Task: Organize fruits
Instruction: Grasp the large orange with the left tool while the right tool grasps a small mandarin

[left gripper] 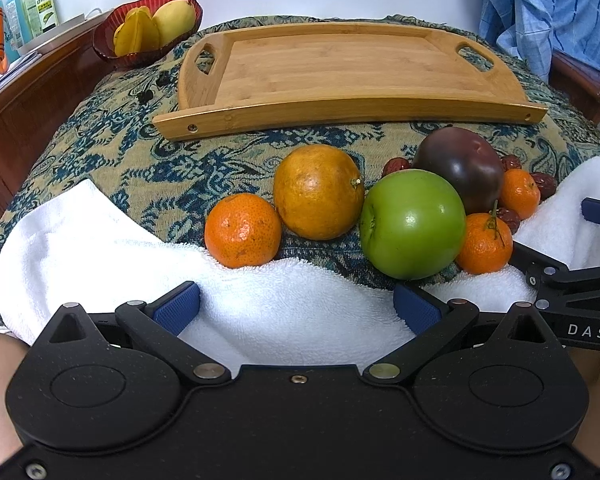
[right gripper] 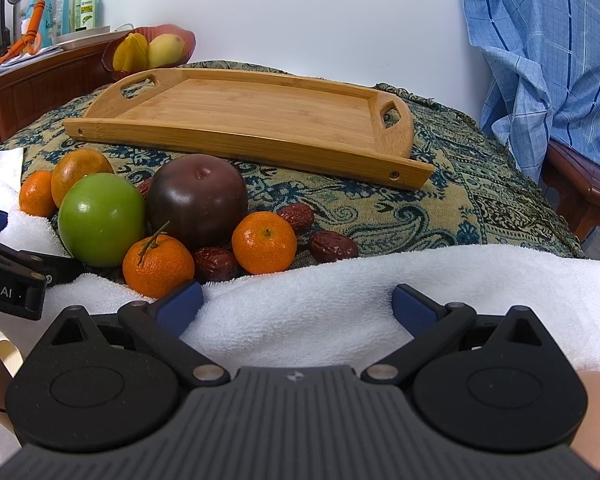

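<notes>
On the patterned cloth (left gripper: 100,152) in front of both grippers, the fruit lay in a loose cluster between a white towel (left gripper: 260,312) and a wooden tray (left gripper: 340,68). The left gripper (left gripper: 296,308) hovered low over the towel with its blue-padded fingers spread wide and nothing between them; the right gripper (right gripper: 298,306) sat just beside it in the same way — fingers apart, holding nothing.

From the left wrist view, a small mandarin (left gripper: 242,230) rested against the towel's edge, touching a larger orange (left gripper: 318,192). Next came a green apple (left gripper: 412,224), with a dark purple plum (left gripper: 464,164) behind it. Two more mandarins lay to the right of the apple — one with a stem (right gripper: 158,266), one without (right gripper: 264,242) — and several red dates (right gripper: 332,246) were scattered around them, one tucked between the two mandarins.

The tray stood bare behind the fruit, its handles cut through at each end. Beyond its far left corner a red bowl (right gripper: 184,42) held yellow fruit, including a starfruit (right gripper: 130,54). Bottles (right gripper: 86,6) stood on a wooden sideboard (right gripper: 40,80) at the left, and a blue checked cloth (right gripper: 548,60) hung at the right.
</notes>
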The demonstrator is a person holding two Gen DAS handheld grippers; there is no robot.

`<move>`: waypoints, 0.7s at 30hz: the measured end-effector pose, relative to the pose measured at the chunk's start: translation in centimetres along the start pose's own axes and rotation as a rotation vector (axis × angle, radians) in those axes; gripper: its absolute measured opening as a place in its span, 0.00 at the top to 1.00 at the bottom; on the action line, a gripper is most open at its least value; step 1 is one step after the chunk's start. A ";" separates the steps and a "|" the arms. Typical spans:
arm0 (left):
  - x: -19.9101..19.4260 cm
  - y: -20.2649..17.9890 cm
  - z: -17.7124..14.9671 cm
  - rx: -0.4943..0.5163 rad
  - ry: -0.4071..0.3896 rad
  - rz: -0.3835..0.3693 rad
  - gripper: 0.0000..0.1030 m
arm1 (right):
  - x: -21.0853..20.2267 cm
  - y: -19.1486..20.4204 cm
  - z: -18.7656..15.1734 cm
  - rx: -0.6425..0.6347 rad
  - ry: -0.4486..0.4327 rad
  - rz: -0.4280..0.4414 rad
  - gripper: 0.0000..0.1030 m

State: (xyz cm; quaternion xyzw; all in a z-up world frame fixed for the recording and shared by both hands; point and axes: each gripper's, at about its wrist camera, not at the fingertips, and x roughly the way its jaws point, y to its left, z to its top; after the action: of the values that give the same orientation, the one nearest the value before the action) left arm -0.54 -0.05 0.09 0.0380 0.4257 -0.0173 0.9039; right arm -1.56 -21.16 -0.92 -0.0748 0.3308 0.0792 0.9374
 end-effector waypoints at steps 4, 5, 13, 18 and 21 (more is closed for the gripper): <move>-0.6 -0.1 0.2 0.018 -0.004 0.000 0.02 | -0.2 -0.1 0.5 0.002 0.031 -0.002 0.00; -0.8 0.0 0.2 0.026 -0.008 -0.004 0.05 | -0.3 0.1 0.8 -0.006 0.032 -0.007 0.00; -3.4 1.1 0.9 0.043 -0.109 -0.017 0.33 | -1.7 1.0 1.2 -0.051 -0.045 -0.006 0.33; -3.8 1.4 2.2 0.036 -0.145 -0.049 0.53 | -1.8 0.6 2.0 -0.013 -0.056 -0.003 0.63; -3.3 1.1 2.6 0.029 -0.142 -0.068 0.54 | -1.6 0.4 2.3 0.000 -0.047 0.033 0.67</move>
State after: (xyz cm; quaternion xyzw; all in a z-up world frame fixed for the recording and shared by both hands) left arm -0.53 0.85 4.35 0.0353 0.3614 -0.0566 0.9300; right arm -1.42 -20.44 1.83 -0.0676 0.3098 0.0962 0.9435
